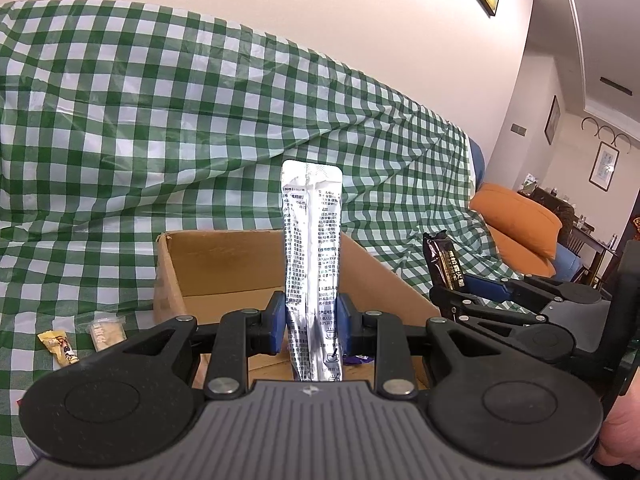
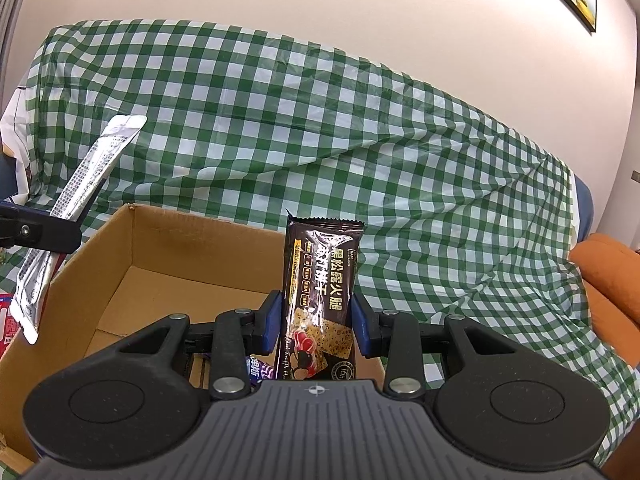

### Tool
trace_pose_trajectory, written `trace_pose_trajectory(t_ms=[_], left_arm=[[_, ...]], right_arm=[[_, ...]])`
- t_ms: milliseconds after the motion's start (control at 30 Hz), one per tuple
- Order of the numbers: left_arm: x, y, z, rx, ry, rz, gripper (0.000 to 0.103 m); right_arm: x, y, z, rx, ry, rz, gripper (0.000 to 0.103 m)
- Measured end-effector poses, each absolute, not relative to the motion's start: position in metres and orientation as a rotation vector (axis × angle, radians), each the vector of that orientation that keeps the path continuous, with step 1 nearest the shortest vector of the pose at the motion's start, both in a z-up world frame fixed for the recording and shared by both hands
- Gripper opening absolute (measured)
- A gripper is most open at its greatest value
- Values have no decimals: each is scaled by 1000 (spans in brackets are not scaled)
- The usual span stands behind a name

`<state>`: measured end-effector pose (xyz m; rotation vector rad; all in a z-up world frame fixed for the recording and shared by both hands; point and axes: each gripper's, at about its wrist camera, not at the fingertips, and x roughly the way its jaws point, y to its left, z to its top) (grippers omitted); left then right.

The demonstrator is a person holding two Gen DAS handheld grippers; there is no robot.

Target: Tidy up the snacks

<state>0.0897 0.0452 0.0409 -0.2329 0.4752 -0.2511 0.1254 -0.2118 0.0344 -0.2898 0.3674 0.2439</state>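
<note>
While the open brown cardboard box (image 2: 132, 264) waits on the green-and-white checked cloth (image 1: 120, 120), we hold two light, crinkly packets upright above it. Our right gripper (image 2: 316, 316) has its jaws clenched on the lower half of a dark brown cracker wrapper (image 2: 320, 280), likely brittle inside. Our left gripper (image 1: 312, 320) pinches low a slippery, limp silver foil sachet (image 1: 312, 248).
</note>
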Motion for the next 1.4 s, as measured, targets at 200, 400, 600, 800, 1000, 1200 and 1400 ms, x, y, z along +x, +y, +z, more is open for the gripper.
trace_pose_trajectory(t_ms=[200, 400, 600, 800, 1000, 1200, 1400], left_arm=[[88, 43, 41, -233, 472, -258, 29], [90, 42, 40, -250, 481, -297, 43], [89, 42, 41, -236, 476, -277, 44], [86, 55, 42, -253, 477, -235, 43], [81, 71, 44, -244, 496, -172, 43], [72, 92, 47, -251, 500, -108, 36], [75, 116, 39, -288, 568, -20, 35]], right_arm=[[126, -211, 34, -290, 368, 243, 38], [127, -209, 34, -306, 374, 240, 39], [131, -209, 31, -321, 390, 219, 54], [132, -208, 31, -320, 388, 219, 54], [130, -198, 33, -308, 375, 232, 54], [121, -174, 35, -314, 351, 266, 53], [112, -147, 35, -336, 333, 314, 52]])
